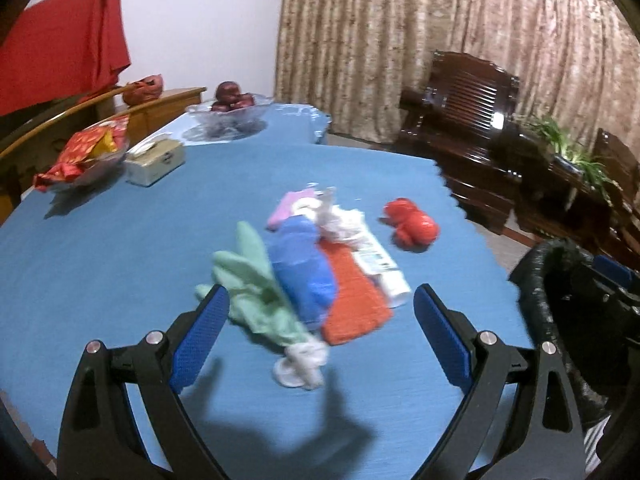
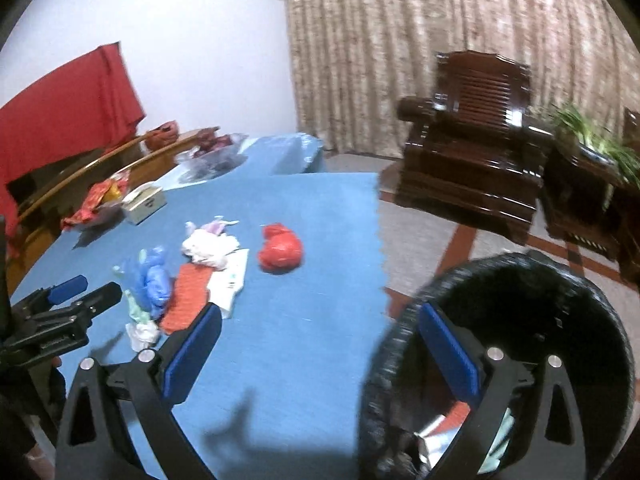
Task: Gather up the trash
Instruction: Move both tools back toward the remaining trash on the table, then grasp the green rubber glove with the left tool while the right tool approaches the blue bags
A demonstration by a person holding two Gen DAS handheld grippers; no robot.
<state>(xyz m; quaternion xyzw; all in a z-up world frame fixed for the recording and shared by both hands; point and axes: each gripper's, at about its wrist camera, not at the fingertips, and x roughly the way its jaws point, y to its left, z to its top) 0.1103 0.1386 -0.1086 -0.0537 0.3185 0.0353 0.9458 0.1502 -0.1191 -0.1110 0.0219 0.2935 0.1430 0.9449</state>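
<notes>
Beside trash pile (image 1: 304, 280), L gripper (image 1: 322, 300) hovering, jaws spread; R gripper (image 2: 320, 320) spread, empty, near bin (image 2: 400, 340). Next: pinch green wrapper (image 1: 248, 280).

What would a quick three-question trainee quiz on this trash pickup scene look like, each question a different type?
1. True or false: the left gripper is shut on the green wrapper.
2. Which piece lies apart from the pile, nearer the table's edge? A) red crumpled bag B) orange mesh piece C) blue bag
3. Fill in: the right gripper hangs partly over the black-lined ____.

Key: 1 false, it is open and empty; 2 A; 3 bin, which already holds some scraps.
</notes>
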